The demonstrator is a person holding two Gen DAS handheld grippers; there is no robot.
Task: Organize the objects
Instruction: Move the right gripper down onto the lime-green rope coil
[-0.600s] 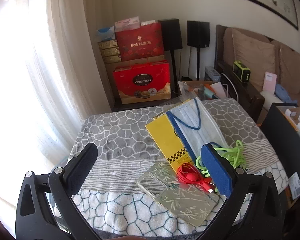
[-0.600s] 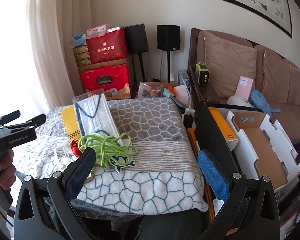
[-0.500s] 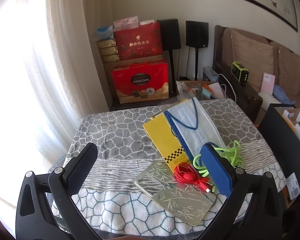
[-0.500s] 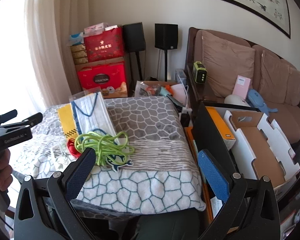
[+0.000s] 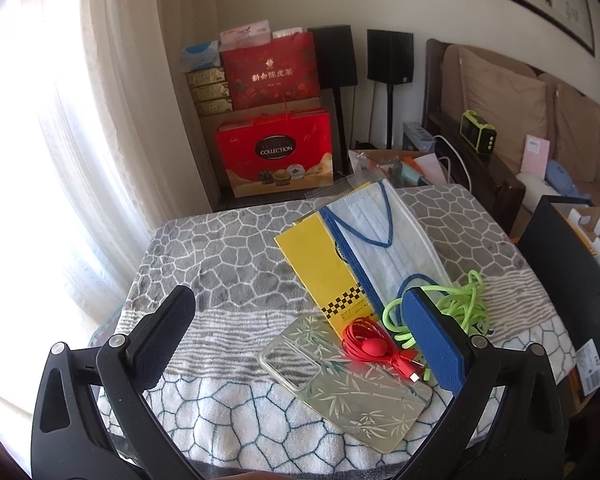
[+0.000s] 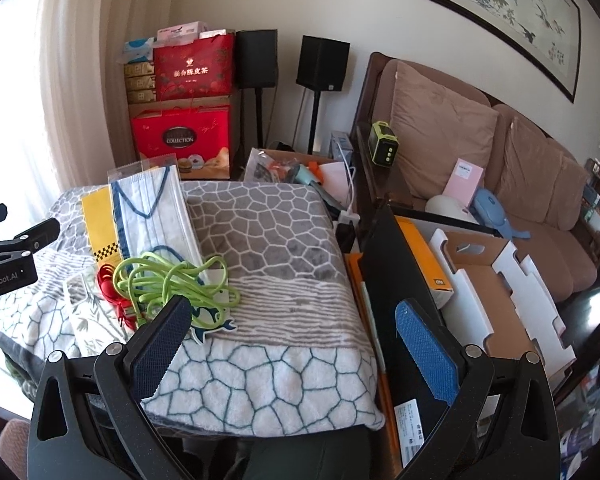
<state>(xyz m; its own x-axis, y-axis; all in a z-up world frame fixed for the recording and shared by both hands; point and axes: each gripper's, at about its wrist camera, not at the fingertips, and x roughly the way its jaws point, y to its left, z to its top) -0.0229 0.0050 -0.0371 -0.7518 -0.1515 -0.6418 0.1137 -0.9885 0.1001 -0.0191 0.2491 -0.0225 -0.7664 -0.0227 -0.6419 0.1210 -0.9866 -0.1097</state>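
Both tools hang above the near edge of the table point(image 5: 220, 240), nothing picked up yet; the left hand-held gripper point(image 5: 300, 340) stands wide with nothing between its pads, and the right hand-held gripper point(image 6: 296, 344) is just as wide and just as empty.

The things to sort lie bunched right of centre in the left wrist view: a clear phone case point(image 5: 340, 380) with a bamboo print lowest, a coiled red cable point(image 5: 374, 346) resting on its upper edge, a green cable point(image 5: 460, 312) looped beside it, and a packaged face mask point(image 5: 380, 240) overlapping a yellow packet point(image 5: 320, 264) above them.

The trouble I'd expect comes from that crowding; the two cables touch, and the green loops look loose, so a pinch on one may well drag the other along, or snag the mask's wrapper. The phone case lies flat on the soft blanket point(image 6: 268, 368) that covers the table, so pads coming down may press it into the pile rather than get under an edge. Near the bottom left of the right wrist view a fish-shaped sticker point(image 6: 210, 322) sits half under the green cable; a tug there could flick it off the front edge.
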